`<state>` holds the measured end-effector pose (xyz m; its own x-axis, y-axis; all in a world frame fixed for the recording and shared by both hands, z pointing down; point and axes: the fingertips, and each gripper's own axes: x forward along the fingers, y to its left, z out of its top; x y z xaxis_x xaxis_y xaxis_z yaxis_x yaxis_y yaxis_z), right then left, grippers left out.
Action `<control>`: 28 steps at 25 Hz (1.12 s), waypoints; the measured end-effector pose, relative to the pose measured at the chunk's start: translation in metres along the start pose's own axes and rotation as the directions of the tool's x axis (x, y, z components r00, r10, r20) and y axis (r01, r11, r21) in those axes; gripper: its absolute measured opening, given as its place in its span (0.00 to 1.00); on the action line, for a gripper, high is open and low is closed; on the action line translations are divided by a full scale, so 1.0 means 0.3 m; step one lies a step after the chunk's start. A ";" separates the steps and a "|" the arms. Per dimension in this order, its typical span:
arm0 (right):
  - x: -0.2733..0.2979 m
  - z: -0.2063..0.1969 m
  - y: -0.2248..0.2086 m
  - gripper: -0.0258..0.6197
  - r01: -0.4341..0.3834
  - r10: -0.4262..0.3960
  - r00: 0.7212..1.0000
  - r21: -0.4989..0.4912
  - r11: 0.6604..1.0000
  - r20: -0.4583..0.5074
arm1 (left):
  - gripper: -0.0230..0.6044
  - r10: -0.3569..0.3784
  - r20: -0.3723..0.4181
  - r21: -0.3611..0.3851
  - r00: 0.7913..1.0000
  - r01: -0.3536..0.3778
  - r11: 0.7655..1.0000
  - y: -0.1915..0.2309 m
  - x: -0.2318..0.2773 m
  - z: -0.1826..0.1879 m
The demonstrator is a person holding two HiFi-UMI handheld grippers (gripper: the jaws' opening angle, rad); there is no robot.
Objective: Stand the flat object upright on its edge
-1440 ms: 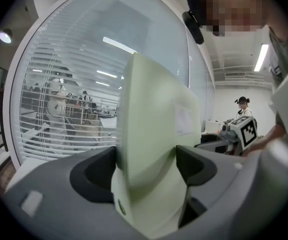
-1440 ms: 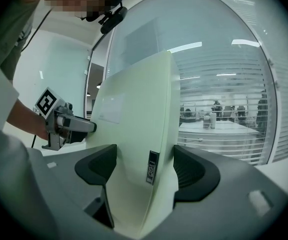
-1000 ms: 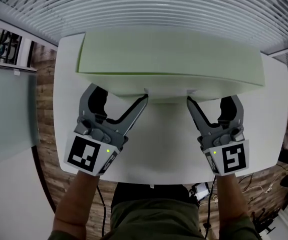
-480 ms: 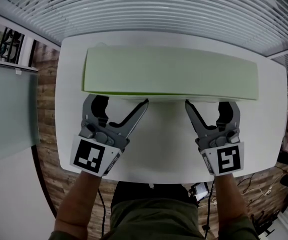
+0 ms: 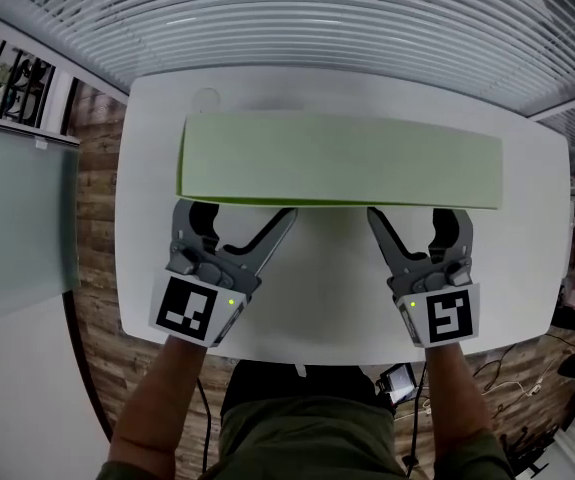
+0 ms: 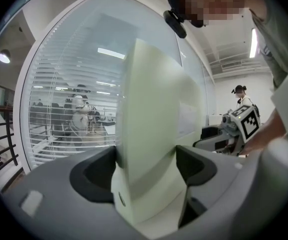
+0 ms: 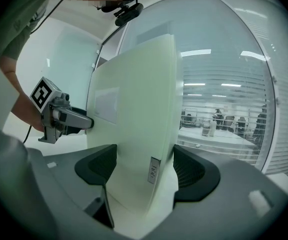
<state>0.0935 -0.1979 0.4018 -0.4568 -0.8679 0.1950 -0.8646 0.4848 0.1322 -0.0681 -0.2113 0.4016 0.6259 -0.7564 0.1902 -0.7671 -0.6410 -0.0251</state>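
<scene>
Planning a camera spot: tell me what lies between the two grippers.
Only bare white table between left gripper and right gripper, seen in the head view; the green slab spans both.

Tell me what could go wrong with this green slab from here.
1. The green slab rises well above the jaws of the left gripper and right gripper, which clamp only its low part. Once released, it may topple flat onto the table.
2. Uneven moves by the two grippers could twist it.

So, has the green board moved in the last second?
Yes. The green board has tipped up toward vertical, uncovering more white table behind it.
</scene>
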 end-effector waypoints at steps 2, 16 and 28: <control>-0.004 -0.002 0.000 0.57 0.000 0.000 1.000 -0.003 1.000 -0.001 | 0.63 -0.005 -0.008 -0.009 1.000 0.005 1.000 -0.010 0.000 0.001; -0.022 -0.027 0.018 0.57 0.009 -0.009 1.000 -0.018 1.000 -0.020 | 0.63 0.000 0.004 -0.040 1.000 0.001 0.999 -0.033 -0.007 0.010; -0.017 -0.032 0.036 0.57 0.009 -0.010 0.999 -0.020 1.000 -0.039 | 0.63 -0.013 -0.018 0.003 1.000 0.013 1.000 -0.012 -0.023 -0.020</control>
<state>0.0885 -0.1874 0.4115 -0.4394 -0.8678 0.2319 -0.8645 0.4787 0.1534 -0.0705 -0.2031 0.4062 0.6330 -0.7456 0.2083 -0.7585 -0.6512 -0.0260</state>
